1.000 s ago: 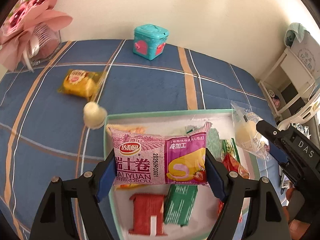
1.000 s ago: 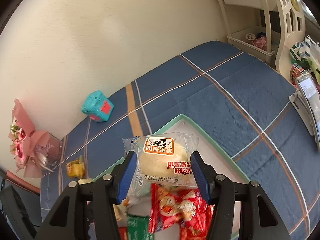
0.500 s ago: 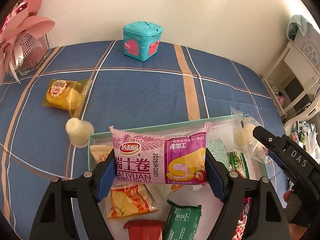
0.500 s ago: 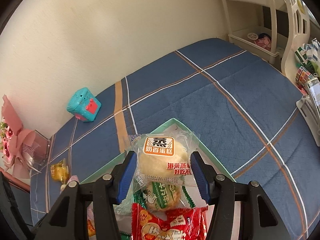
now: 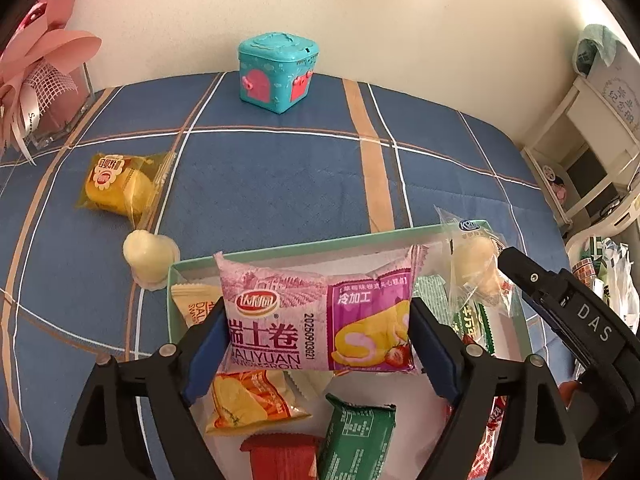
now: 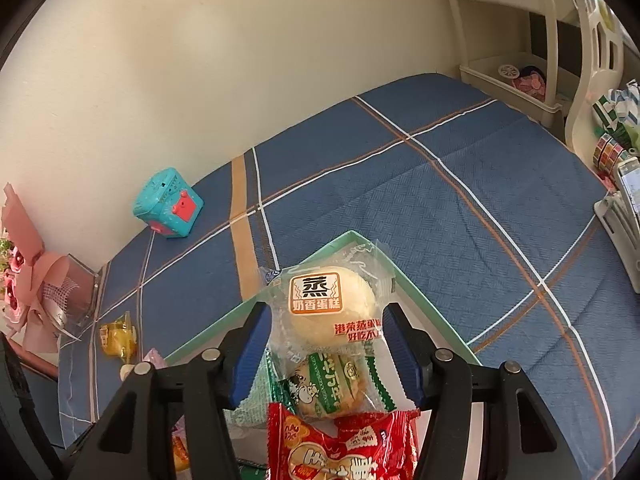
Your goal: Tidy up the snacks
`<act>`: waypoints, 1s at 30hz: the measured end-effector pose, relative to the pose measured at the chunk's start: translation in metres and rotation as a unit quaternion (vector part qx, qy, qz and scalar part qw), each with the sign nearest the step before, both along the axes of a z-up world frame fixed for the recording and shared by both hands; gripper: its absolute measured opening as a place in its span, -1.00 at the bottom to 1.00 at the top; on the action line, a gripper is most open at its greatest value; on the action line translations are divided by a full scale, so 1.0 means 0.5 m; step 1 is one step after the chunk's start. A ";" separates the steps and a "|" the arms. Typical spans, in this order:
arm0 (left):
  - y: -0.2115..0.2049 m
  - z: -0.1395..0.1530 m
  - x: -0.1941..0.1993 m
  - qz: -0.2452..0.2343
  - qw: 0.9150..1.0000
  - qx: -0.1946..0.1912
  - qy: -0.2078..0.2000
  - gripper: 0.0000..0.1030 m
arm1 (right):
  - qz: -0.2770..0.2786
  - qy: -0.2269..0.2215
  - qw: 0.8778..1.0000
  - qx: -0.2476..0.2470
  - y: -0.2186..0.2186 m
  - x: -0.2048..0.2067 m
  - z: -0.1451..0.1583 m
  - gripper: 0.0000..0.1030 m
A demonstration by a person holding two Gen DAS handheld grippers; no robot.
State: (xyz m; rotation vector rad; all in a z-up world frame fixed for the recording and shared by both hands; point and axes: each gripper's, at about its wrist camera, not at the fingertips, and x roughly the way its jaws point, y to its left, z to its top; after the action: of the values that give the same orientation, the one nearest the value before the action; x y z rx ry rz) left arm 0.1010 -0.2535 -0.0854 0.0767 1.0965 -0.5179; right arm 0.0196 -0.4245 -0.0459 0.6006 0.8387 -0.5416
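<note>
The left gripper (image 5: 316,334) pinches a pink roll pack (image 5: 318,316) by its two short ends, jaws closed on the wrapper. The pack's long axis runs crosswise between the fingers, its printed face toward the camera with the text upright, and it hangs over the near-left part of the tray (image 5: 280,249). The right gripper (image 6: 326,342) pinches a clear-wrapped steamed cake (image 6: 332,310), one pad on each side. The cake's label faces the camera and reads upright, and its round body sits over the tray's far corner (image 6: 352,236).

The tray lies on a blue plaid cloth (image 5: 280,176). Under the roll pack lie a cream packet (image 5: 192,302), an orange chip bag (image 5: 248,400), a green bar (image 5: 356,436) and a red pack (image 5: 280,456). Directly below the cake are a green-labelled bun (image 6: 328,384) and a red snack bag (image 6: 340,444).

Two snacks are outside the tray on the cloth: a yellow cake pack (image 5: 120,188), well apart to the far left, and a pale jelly cup (image 5: 148,256) just beside the tray's far-left corner. A teal toy box (image 5: 278,70) stands at the wall beyond, and a pink bouquet (image 5: 36,80) is at the far left. A white shelf (image 6: 520,80) stands off the cloth's right end.

In the left view the right gripper's black body and the cake show at the right, near the roll pack but not touching it.
</note>
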 end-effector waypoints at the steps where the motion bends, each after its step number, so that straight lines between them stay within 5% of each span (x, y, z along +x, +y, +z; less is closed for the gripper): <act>1: 0.002 0.005 -0.002 -0.001 1.000 0.000 -0.001 0.67 | 0.001 0.000 1.000 0.000 0.002 -0.003 0.004 0.23; 16: 0.055 0.062 -0.032 0.017 1.000 -0.014 -0.014 0.90 | 0.017 0.009 1.000 -0.012 0.057 -0.033 0.069 0.33; 30: 0.220 0.074 -0.014 0.132 0.989 0.057 -0.025 0.90 | 0.074 0.040 0.996 -0.040 0.186 -0.050 0.108 0.37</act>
State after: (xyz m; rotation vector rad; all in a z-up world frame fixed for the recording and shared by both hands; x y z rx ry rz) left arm 0.0942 -0.1434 -0.0483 0.0435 1.0681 -0.2141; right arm -0.0051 -0.3313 0.0080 0.4410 0.9251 -0.4651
